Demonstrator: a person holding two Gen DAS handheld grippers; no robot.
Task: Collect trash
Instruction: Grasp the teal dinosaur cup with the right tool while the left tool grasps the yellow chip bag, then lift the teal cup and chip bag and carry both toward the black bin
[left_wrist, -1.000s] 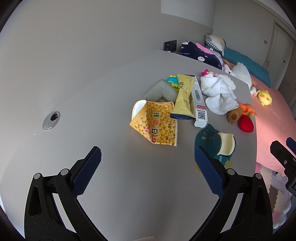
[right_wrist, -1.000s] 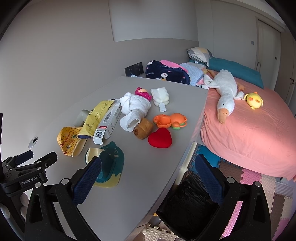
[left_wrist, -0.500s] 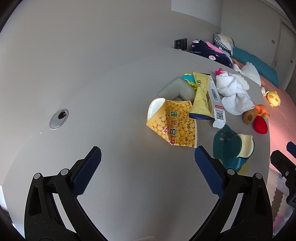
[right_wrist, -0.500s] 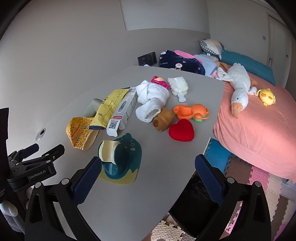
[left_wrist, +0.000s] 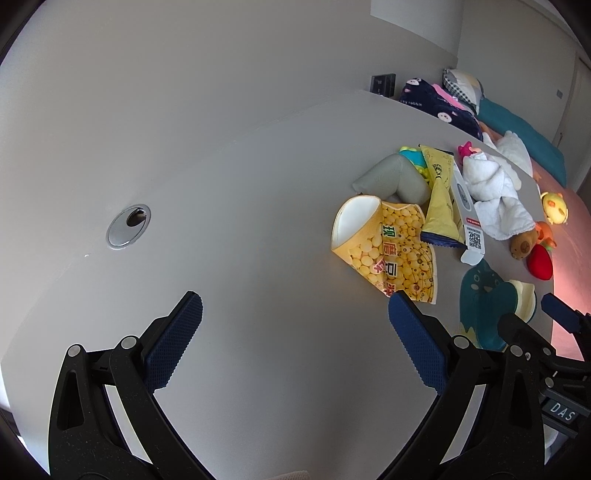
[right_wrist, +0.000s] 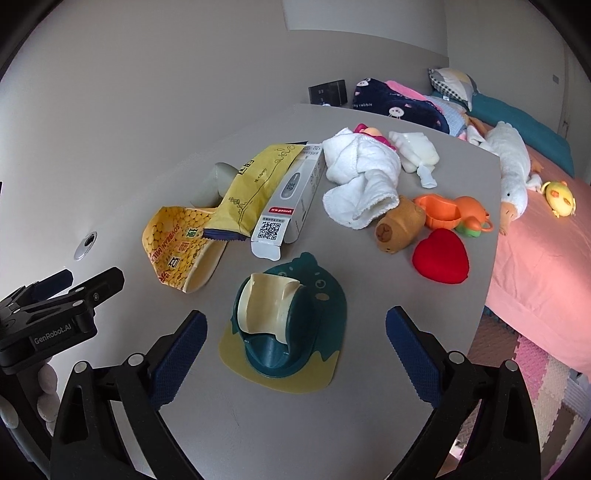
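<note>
On the grey table (left_wrist: 258, 184) lie a yellow bean-print snack bag (left_wrist: 388, 251), a pale yellow wrapper (left_wrist: 439, 195) and a white thermometer box (left_wrist: 465, 206). My left gripper (left_wrist: 295, 314) is open and empty over bare table, short of the snack bag. The right wrist view shows the same snack bag (right_wrist: 177, 251), wrapper (right_wrist: 255, 184) and box (right_wrist: 291, 199). My right gripper (right_wrist: 295, 315) hangs over a teal dinosaur tape holder (right_wrist: 295, 332). Its jaws are closing, with the holder seen between the fingers and the pads clear of it.
Past the trash are a grey lump (right_wrist: 214, 181), a white towel (right_wrist: 362, 173), a capybara toy (right_wrist: 399, 225), a red heart (right_wrist: 439, 254) and an orange toy (right_wrist: 450, 214). A pink bed (right_wrist: 546, 266) adjoins the table's right edge. A cable hole (left_wrist: 127, 225) sits left.
Both grippers have come lower and nearer to the clutter. The right one swung left over the table, so the tape holder now lies between its fingers and the black bag below the edge is out of view.
</note>
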